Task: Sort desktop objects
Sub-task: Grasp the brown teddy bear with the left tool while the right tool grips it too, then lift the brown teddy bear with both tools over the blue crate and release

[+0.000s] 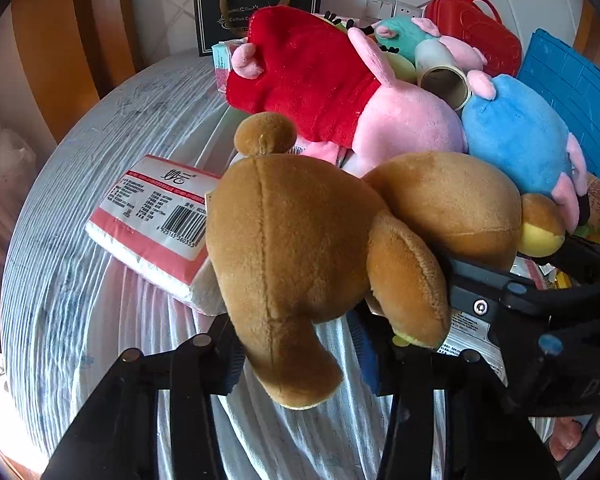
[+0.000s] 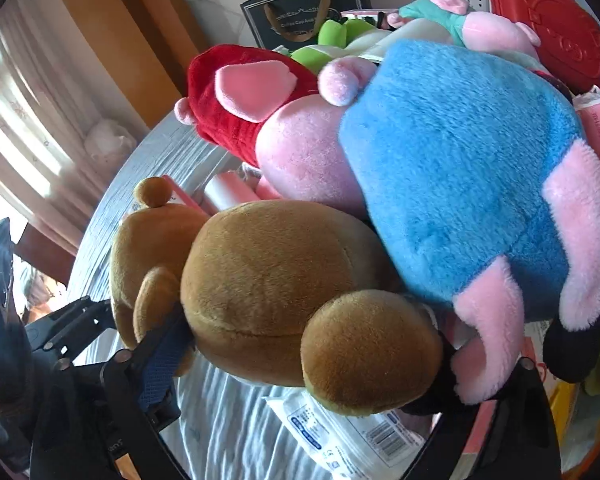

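Observation:
A brown teddy bear (image 1: 300, 232) lies on the cloth-covered table (image 1: 72, 288), close in front of both cameras. My left gripper (image 1: 296, 360) is shut on the bear's lower body and leg, with a blue pad (image 1: 364, 352) against its right side. From the right, a finger (image 1: 472, 288) of my right gripper reaches in between the bear's arm and head. In the right wrist view the bear's head (image 2: 276, 280) fills my right gripper (image 2: 304, 364). Its blue pad (image 2: 160, 368) presses the left of the head, and the other finger sits behind the ear.
Just behind the bear lie a pink pig plush in red (image 1: 312, 76) and one in blue (image 1: 516, 136). A tissue pack (image 1: 156, 220) lies to the left and a white wipes pack (image 2: 340, 432) under the head. Farther back are a tape roll (image 1: 444, 80), red case (image 1: 476, 32) and black box (image 1: 236, 16).

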Available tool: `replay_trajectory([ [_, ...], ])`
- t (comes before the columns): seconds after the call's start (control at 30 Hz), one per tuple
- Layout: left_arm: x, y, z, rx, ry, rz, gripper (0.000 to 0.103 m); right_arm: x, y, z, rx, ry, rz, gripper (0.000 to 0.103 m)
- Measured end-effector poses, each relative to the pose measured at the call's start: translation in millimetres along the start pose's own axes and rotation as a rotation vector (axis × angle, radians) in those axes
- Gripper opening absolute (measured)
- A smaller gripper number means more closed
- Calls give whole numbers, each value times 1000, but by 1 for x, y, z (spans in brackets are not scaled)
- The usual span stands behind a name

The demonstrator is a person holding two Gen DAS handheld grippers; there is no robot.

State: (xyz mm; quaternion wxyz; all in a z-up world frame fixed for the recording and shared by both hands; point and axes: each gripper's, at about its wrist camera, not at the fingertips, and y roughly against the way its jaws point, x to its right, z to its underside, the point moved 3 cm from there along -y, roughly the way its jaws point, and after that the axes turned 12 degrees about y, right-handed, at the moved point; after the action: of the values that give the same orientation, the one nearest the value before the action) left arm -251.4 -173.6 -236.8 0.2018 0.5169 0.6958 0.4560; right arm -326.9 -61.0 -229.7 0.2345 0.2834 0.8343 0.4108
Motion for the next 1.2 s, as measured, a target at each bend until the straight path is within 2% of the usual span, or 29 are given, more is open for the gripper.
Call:
replay_trajectory([
  [0.1, 0, 13, 1, 14, -10, 19, 40, -8, 10, 0, 21, 15, 26, 85],
  [0.23, 2, 45, -4, 78, -33, 41, 40, -14, 35, -3, 75, 9, 17, 85],
  [0.5, 8, 112, -40, 227, -87, 71, 40, -30, 96, -33, 227, 21, 32, 85],
  [0.67, 24, 151, -57, 323, -135, 107, 40, -38, 141, -52, 329, 40, 80, 85],
  [0.9, 64, 190, -77, 413, -211, 209, 40, -35, 205, -63, 442, 43, 203, 85],
  [1.2, 154, 208, -81, 445, -303, 350, 40, 13, 277, -47, 503, -16, 362, 85],
])
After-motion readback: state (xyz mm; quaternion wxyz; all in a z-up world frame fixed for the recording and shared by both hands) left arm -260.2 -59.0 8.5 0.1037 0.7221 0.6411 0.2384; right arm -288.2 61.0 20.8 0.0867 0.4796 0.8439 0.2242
